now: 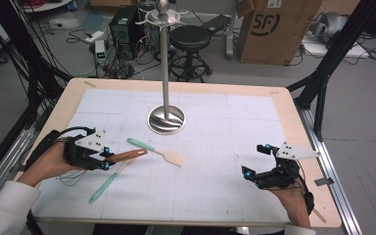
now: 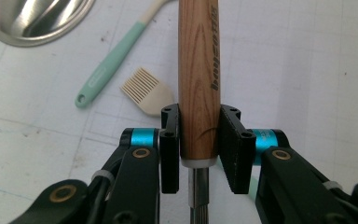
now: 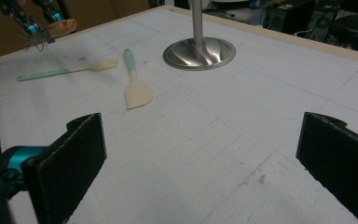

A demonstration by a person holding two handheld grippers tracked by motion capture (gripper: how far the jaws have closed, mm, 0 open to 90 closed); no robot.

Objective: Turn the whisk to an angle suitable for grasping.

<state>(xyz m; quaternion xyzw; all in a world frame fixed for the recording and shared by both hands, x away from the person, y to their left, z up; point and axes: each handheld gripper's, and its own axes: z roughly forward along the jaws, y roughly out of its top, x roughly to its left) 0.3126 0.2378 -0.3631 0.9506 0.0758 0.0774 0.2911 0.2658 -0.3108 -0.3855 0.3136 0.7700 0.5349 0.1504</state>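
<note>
My left gripper (image 1: 106, 157) is shut on the wooden handle (image 1: 129, 155) of a whisk at the table's left side. The handle points right, and the wires trail back by the hand. In the left gripper view both pads clamp that handle (image 2: 198, 70) just above its metal collar. A cream brush with a teal handle (image 1: 108, 181) lies under and in front of that gripper. A teal-handled cream spatula (image 1: 156, 151) lies just right of it. My right gripper (image 1: 254, 160) stands open and empty at the front right, jaws wide apart (image 3: 200, 158) over bare mat.
A steel utensil stand with a round base (image 1: 166, 119) and hooks at the top (image 1: 162, 17) rises at the table's middle back. Beyond the table are a black stool (image 1: 190, 39), a cardboard box (image 1: 274, 27) and floor cables. Black frame posts flank both sides.
</note>
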